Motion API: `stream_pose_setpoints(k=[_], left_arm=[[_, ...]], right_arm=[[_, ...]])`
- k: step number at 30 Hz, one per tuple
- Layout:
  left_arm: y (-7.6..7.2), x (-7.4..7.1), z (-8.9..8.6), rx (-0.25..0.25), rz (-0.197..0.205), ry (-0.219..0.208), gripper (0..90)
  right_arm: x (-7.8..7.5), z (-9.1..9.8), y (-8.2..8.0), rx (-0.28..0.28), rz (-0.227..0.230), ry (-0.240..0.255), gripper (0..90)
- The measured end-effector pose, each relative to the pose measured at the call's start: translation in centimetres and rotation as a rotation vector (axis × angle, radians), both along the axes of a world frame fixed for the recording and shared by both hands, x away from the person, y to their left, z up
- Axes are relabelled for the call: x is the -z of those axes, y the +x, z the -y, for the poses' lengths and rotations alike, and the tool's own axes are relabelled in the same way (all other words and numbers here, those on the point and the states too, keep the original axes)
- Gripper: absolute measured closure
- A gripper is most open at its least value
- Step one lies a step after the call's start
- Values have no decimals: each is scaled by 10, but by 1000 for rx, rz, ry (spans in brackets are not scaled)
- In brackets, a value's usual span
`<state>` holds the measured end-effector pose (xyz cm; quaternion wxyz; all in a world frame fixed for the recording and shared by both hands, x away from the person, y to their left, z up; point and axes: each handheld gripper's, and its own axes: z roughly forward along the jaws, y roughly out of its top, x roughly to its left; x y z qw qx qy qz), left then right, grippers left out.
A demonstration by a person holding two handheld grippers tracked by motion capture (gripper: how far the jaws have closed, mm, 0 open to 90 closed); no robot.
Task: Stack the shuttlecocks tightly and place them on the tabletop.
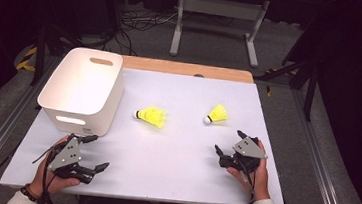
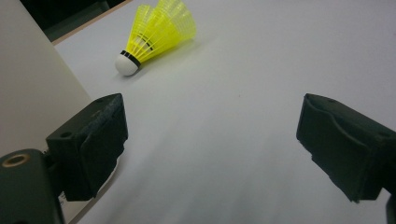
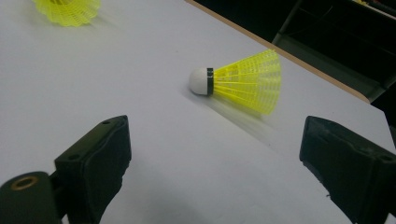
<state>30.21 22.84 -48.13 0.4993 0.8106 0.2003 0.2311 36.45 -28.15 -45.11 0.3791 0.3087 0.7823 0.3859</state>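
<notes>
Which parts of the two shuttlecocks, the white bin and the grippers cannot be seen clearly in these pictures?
- White bin: high view, its near wall hides part of the floor inside.
- Left shuttlecock: left gripper view, top edge cuts the skirt; right gripper view, the cork is cut off.
- Right shuttlecock: right gripper view, its underside is hidden by itself.
- Left gripper and right gripper: high view, grey plates cover their bodies.

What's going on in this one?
A person holds a gripper in each hand over a white table. Both the left gripper and the right gripper are open and hold nothing. Two yellow shuttlecocks lie on the table, the left shuttlecock and the right shuttlecock. A white bin sits at the left.
</notes>
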Motion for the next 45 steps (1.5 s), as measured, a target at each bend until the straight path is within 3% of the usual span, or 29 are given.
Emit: stream_pose_setpoints(k=[6, 12, 16, 19, 26, 38, 45], left_arm=[[-1, -1, 0, -2, 2, -7, 101], [-1, 0, 2, 2, 0, 3, 101], [-1, 0, 2, 4, 0, 4, 101], [0, 0, 1, 5, -3, 2, 101], [0, 0, 1, 5, -5, 1, 102], [1, 1, 1, 7, -8, 3, 103], [1, 2, 2, 13, -12, 8, 103]], right_arm=[[-7, 9, 16, 36, -15, 20, 98], [-20, 16, 31, 60, -37, 85, 114], [-27, 18, 43, 55, -62, 135, 164], [-32, 17, 55, 55, -106, 153, 164], [-38, 13, 81, 52, -186, 167, 156], [-37, -7, 121, 86, -296, 104, 208], [-32, -11, 136, 100, -338, 154, 248]])
